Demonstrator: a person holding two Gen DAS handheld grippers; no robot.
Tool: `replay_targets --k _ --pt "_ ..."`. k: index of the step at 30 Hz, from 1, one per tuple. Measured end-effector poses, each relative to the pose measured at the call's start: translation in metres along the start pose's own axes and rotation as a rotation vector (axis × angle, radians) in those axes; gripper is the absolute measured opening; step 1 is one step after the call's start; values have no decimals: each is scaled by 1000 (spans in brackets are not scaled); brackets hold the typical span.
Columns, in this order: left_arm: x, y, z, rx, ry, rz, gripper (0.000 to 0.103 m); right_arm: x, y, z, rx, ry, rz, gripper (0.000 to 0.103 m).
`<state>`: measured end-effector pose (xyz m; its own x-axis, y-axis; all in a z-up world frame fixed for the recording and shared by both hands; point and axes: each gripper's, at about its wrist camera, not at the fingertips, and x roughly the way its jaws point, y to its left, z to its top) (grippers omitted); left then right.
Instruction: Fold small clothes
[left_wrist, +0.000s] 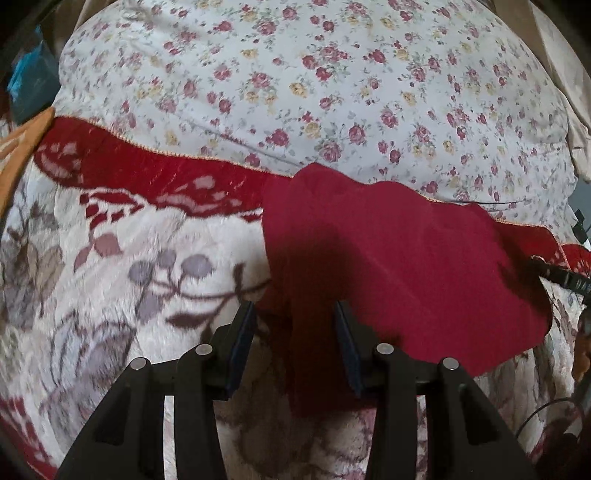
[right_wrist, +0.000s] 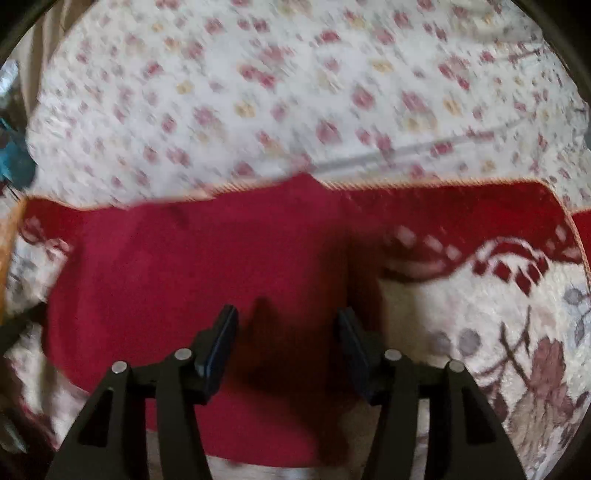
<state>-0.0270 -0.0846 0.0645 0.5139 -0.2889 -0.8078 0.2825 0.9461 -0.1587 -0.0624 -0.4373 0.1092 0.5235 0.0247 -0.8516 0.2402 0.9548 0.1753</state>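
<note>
A small dark red garment (left_wrist: 399, 258) lies spread on a plush blanket (left_wrist: 122, 295) with a red border and leaf pattern. My left gripper (left_wrist: 295, 314) is open above the garment's left edge, with a strip of red cloth between the jaws but not clamped. In the right wrist view the same garment (right_wrist: 177, 273) fills the middle and left. My right gripper (right_wrist: 286, 319) is open just above the garment's right part. The right view is blurred. The tip of the right gripper (left_wrist: 561, 278) shows at the garment's right edge in the left view.
A white sheet with small red and yellow flowers (left_wrist: 332, 81) covers the bed beyond the blanket and also shows in the right view (right_wrist: 295, 92). An orange cloth (left_wrist: 22, 147) and blue items (left_wrist: 29, 81) lie at the far left. A cable (left_wrist: 546, 410) lies at the right.
</note>
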Motion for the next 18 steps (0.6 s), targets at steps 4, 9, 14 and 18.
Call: replay_targets --k 4,9,14,18 --pt "5 5 -7 -30 9 -34 21 12 48 7 -62 1 116 61" --pt "19 20 -11 -107 25 -145 22 50 127 18 -194 1 183 61" --pt "24 25 -10 -120 21 -195 27 105 204 31 -320 63 220 51" --pt "26 25 -9 -119 15 -206 30 156 244 42 -360 126 162 41"
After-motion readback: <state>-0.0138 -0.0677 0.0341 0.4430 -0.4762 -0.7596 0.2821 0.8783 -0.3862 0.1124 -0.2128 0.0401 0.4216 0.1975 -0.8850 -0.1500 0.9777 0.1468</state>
